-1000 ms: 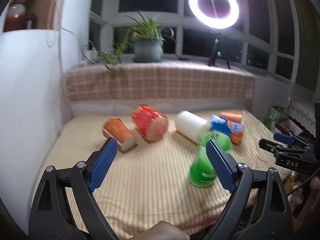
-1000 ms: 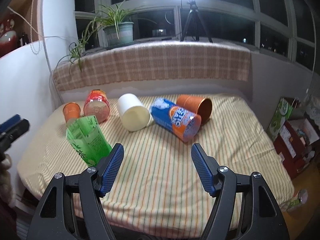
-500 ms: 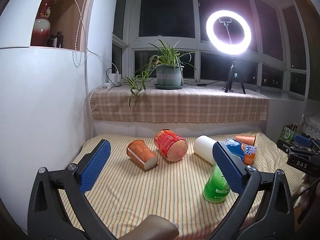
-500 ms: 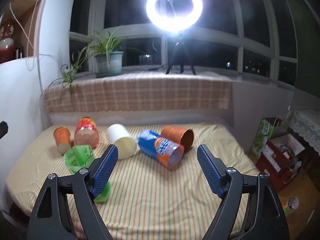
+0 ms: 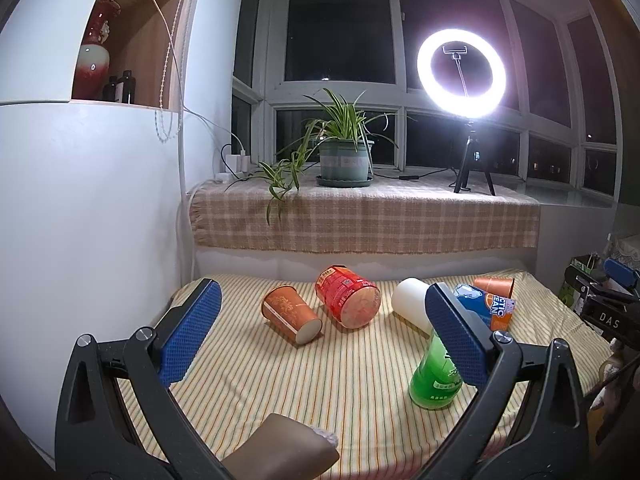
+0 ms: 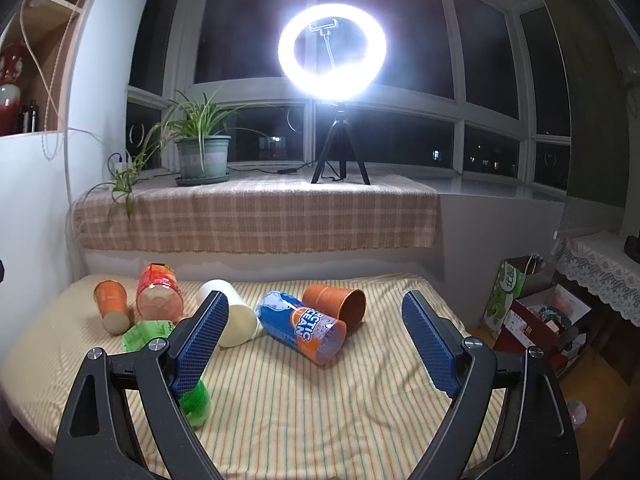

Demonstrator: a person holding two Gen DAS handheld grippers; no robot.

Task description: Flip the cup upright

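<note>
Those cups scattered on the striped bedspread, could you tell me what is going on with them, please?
A person holds a gripper in each hand, flipping cups upright. The green cup stands upright near the front. The small orange cup, red cup, white cup, blue cup and terracotta cup lie on their sides. The left gripper and right gripper hover with jaws open, holding nothing.
</note>
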